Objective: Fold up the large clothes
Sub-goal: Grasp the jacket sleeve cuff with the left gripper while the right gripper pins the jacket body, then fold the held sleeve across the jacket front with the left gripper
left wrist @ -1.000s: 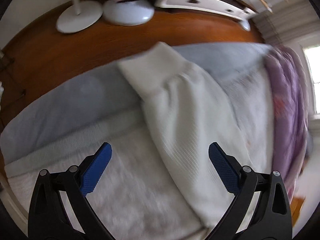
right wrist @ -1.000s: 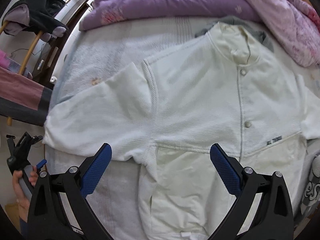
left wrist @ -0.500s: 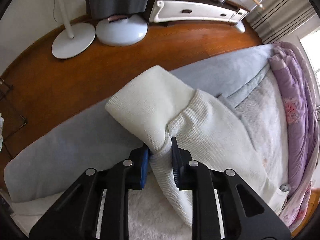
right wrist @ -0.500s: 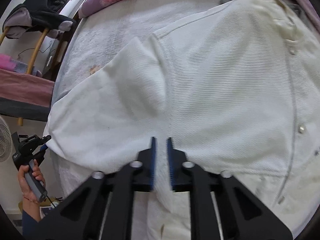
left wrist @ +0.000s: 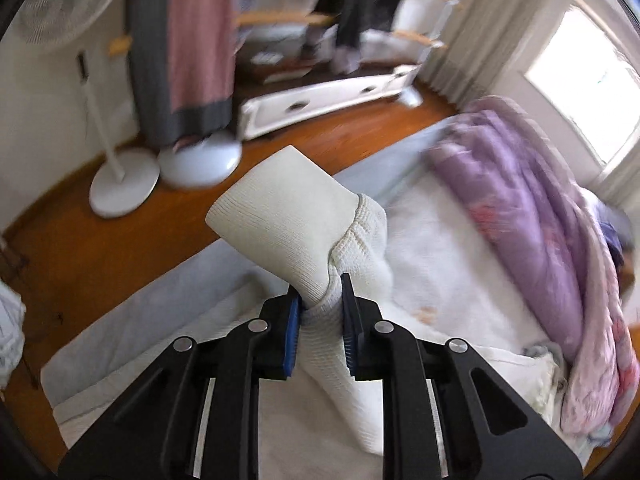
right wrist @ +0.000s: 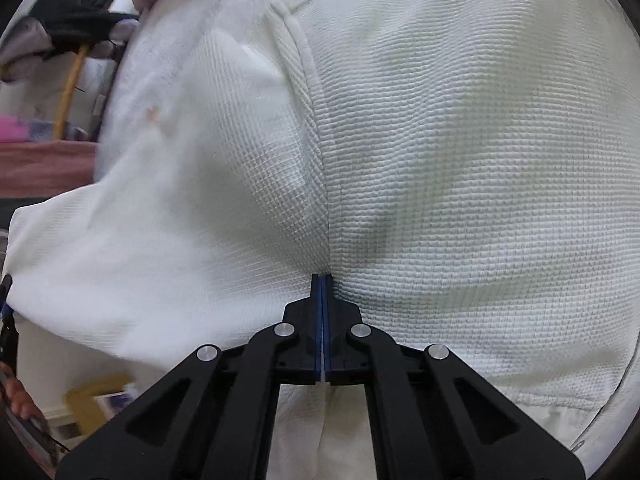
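A white waffle-knit jacket [right wrist: 460, 152] lies on the bed and fills the right wrist view. My right gripper [right wrist: 322, 280] is shut on its fabric at the armpit seam, where the sleeve [right wrist: 168, 216] meets the body. My left gripper [left wrist: 320, 300] is shut on the sleeve end just behind the ribbed cuff [left wrist: 280, 208] and holds it lifted above the bed, the cuff sticking up and away. The rest of the sleeve hangs down below the left jaws.
The bed has a white fleecy cover [left wrist: 432, 248] and a grey edge [left wrist: 152, 312]. A purple duvet [left wrist: 532, 208] lies bunched at the right. Beyond the bed are wooden floor [left wrist: 72, 248], two fan bases [left wrist: 124, 188], hanging clothes [left wrist: 188, 48] and a white drawer unit [left wrist: 320, 100].
Both grippers stayed shut on the jacket. The left one lifted the cuff off the bed and tilted upward toward the room. The right one moved closer into the armpit seam.
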{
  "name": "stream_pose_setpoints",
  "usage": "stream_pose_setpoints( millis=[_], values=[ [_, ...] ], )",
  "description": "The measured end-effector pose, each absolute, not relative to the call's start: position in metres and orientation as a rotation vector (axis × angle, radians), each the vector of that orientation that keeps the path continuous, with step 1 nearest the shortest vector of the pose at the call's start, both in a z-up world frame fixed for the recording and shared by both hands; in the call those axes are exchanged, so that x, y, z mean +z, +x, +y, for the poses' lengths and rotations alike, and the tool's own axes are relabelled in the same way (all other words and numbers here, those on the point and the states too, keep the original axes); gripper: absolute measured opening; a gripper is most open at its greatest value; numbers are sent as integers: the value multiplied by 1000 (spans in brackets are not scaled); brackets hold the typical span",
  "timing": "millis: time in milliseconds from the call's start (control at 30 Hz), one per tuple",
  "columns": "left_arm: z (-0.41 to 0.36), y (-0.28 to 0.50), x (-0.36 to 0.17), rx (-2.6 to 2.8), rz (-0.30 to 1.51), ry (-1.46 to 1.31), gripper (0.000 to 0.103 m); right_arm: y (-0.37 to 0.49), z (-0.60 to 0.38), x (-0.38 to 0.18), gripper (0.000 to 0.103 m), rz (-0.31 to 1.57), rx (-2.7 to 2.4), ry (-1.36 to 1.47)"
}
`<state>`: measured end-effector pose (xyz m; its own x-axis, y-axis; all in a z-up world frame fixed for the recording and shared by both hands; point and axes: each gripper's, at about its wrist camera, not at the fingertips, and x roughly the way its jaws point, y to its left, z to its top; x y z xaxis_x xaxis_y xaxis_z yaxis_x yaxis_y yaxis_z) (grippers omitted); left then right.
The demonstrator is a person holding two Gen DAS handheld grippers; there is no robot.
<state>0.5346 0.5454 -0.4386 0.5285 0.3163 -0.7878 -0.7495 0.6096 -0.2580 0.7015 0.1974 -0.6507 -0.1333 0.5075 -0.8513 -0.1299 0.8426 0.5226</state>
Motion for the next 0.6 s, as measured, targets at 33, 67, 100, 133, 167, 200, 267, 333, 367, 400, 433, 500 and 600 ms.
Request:
stream_pose_setpoints(
  millis=[33,67,100,133,167,200,267,333,367,400,433,500,600],
  values=[
    [528,543,-427,662,751,-623,18,703,191,-642,0,1599,580,313],
    [504,554,-413,624,732,-610,18,705,182,-633,6,1575,593,321],
    [488,563,-407,597,724,-607,18,708,164,-619,6,1543,609,354],
    [465,576,-400,552,724,-600,18,709,152,-612,6,1525,619,379],
    [448,584,-397,521,730,-594,18,713,131,-599,6,1490,619,397],
    [420,600,-396,468,737,-602,18,717,116,-591,6,1464,610,398],
    [381,624,-401,385,763,-624,18,723,69,-574,6,1407,579,408],
    [331,652,-411,325,800,-609,18,731,11,-560,6,1354,524,417],
    [307,664,-416,294,813,-591,18,733,-11,-558,6,1338,502,417],
    [278,679,-423,266,842,-568,18,737,-47,-552,6,1313,454,416],
    [253,689,-430,240,860,-548,18,740,-75,-546,6,1294,417,415],
    [200,710,-448,193,895,-495,18,744,-130,-533,6,1253,335,408],
    [135,732,-478,150,965,-433,18,742,-198,-527,6,1203,206,351]
  ],
)
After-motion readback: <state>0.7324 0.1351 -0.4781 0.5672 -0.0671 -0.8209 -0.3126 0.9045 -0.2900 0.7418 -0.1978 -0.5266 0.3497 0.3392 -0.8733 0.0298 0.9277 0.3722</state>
